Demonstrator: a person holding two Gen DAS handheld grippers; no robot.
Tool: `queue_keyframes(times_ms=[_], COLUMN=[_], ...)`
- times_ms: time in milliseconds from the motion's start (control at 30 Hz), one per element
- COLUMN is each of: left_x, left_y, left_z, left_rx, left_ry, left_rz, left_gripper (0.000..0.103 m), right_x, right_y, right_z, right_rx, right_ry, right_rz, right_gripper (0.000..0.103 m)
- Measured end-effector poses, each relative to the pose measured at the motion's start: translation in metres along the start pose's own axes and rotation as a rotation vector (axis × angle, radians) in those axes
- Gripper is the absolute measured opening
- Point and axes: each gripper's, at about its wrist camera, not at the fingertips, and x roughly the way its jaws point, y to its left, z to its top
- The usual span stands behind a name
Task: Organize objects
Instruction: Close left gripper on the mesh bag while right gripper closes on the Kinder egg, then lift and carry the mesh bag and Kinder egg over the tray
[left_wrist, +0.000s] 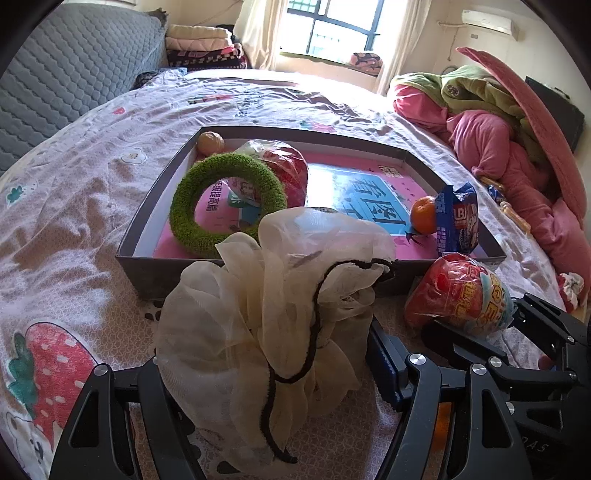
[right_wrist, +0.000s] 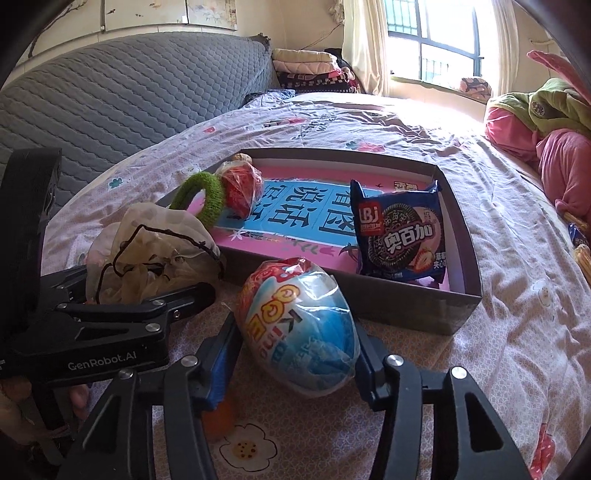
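Your right gripper (right_wrist: 295, 354) clamps the wrapped toy egg (right_wrist: 299, 328) just before the tray's (right_wrist: 406, 306) near wall; an orange thing beneath is mostly hidden. Your left gripper (left_wrist: 258, 369) pinches the gauze pouch (left_wrist: 266, 314), which covers one finger and the tray's near edge

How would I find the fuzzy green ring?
Look on the bed for the shallow grey box with the pink book inside. The green ring leans in its left end, against a red wrapped egg. It alone is fuzzy, green and has a hole.
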Motion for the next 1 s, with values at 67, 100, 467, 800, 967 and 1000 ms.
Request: queue_keyframes(times_ms=[67, 100, 467, 800, 967, 1000], left_x=[-0.001, -0.001, -0.008, -0.026, -0.039, -0.041], left_y=[0.003, 0.004, 0.003, -0.002, -0.007, -0.007], left_z=[0.000, 0.000, -0.001, -0.003, 0.003, 0.004], left_rx=[-0.016, -0.022, -0.039, -0.051, -0.044, -0.041], left_ry=[-0.003, -0.004, 0.005, -0.019, -0.043, -0.047], left_rz=[-0.014, -0.015, -0.041, -0.056, -0.050, -0.051], left_gripper=[0.069, 0.065, 0.029, 0.024, 0.024, 0.024], right_x=[0.000, 0.000, 0.000, -0.011, -0.021, -0.024], right_y=[-0.001, -0.001, -0.002, 0.002, 0.004, 0.005], right_z=[0.000, 0.000, -0.002, -0.001, 0.002, 0.003], right_rx=[0.005, 0.007, 0.019, 0.003, -0.004, -0.005], right_ry=[-0.004, -0.003, -0.001, -0.047, -0.077, -0.087], right_rz=[0.006, 0.006, 0.021, 0.053, 0.059, 0.060], right_gripper=[0.054, 0.054, 0.054, 0.053, 0.053, 0.053])
